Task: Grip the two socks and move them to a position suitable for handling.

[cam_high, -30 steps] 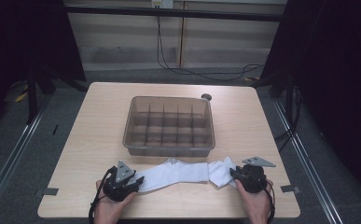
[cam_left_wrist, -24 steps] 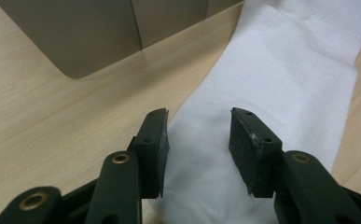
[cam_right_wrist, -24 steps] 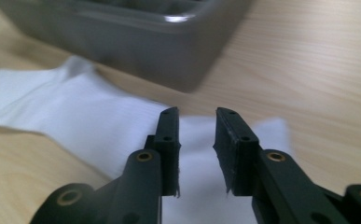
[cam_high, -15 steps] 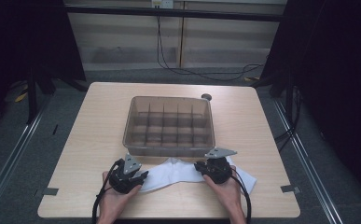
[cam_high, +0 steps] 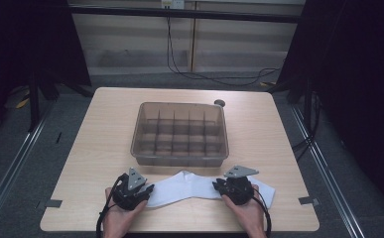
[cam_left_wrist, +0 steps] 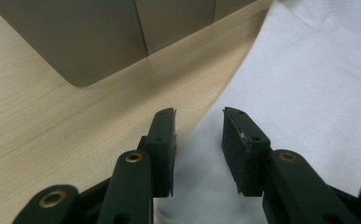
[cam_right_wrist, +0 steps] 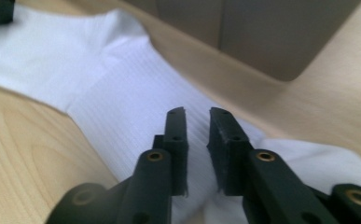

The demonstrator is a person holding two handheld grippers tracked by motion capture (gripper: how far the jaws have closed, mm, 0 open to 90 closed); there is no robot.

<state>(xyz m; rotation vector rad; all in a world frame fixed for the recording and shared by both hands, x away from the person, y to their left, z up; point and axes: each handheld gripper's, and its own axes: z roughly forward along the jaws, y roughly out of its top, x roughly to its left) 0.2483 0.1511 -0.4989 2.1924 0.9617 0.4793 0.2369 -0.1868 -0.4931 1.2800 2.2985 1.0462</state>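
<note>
A white sock [cam_high: 189, 186] lies stretched left to right near the table's front edge. My left gripper [cam_high: 149, 191] rests at its left end. In the left gripper view its jaws [cam_left_wrist: 197, 114] stand apart over the sock [cam_left_wrist: 308, 93]; they have just been closing a little, and the pads do not press the cloth. My right gripper [cam_high: 217, 184] lies over the sock's right part, with one end of the sock showing beyond it. Its jaws [cam_right_wrist: 197, 112] have just been opening; a narrow gap shows ribbed sock [cam_right_wrist: 99, 70] beneath them.
A translucent brown divided box [cam_high: 179, 157] stands just behind the sock, mid-table; its wall is close in both gripper views [cam_left_wrist: 75, 37] [cam_right_wrist: 271, 32]. A small dark round thing [cam_high: 220, 103] sits behind the box. Bare wooden table [cam_high: 95, 148] lies on either side.
My right gripper has moved left from past the sock's right end onto the sock, so that end now shows to its right. The left gripper has stayed at the left end.
</note>
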